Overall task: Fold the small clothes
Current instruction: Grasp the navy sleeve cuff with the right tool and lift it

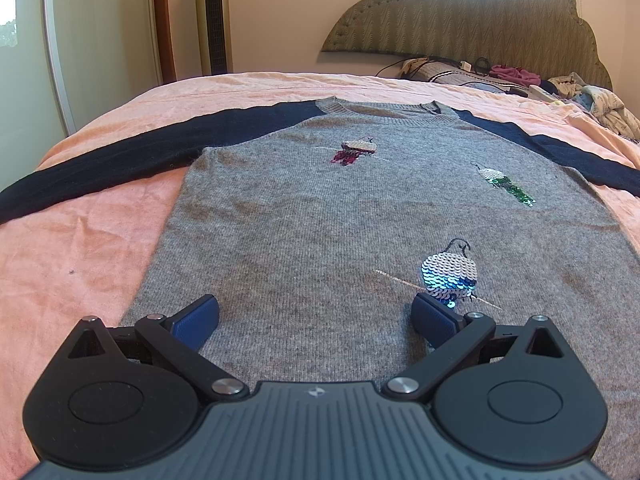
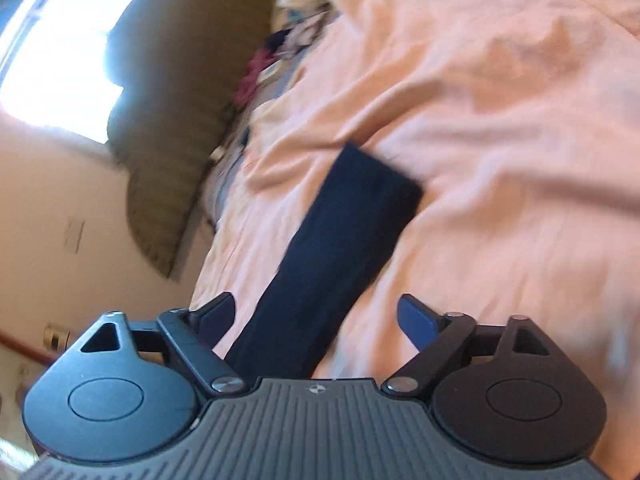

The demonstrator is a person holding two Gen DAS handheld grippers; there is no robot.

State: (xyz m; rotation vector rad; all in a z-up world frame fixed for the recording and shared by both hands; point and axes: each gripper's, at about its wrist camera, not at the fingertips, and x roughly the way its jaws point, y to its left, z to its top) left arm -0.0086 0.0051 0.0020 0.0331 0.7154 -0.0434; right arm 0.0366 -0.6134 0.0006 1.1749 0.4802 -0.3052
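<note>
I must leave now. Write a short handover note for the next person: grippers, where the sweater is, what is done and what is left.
Left gripper: open, low over the hem of the grey sweater, holding nothing.
Right gripper: open, tilted; the navy sleeve passes between its fingers, not pinched.
Sweater: face up and flat on the pink bedspread, both sleeves spread out.
Done: laid out only.
Left: fold the sleeves in, then the body.

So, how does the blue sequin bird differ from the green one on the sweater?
The blue bird is round and sits near the hem; the green bird is slim, long-tailed and lies higher, toward the sleeve. The blue bird perches on a long gold line; under the green bird only a faint line shows. Both have pale sequin tops on the grey sweater.
</note>
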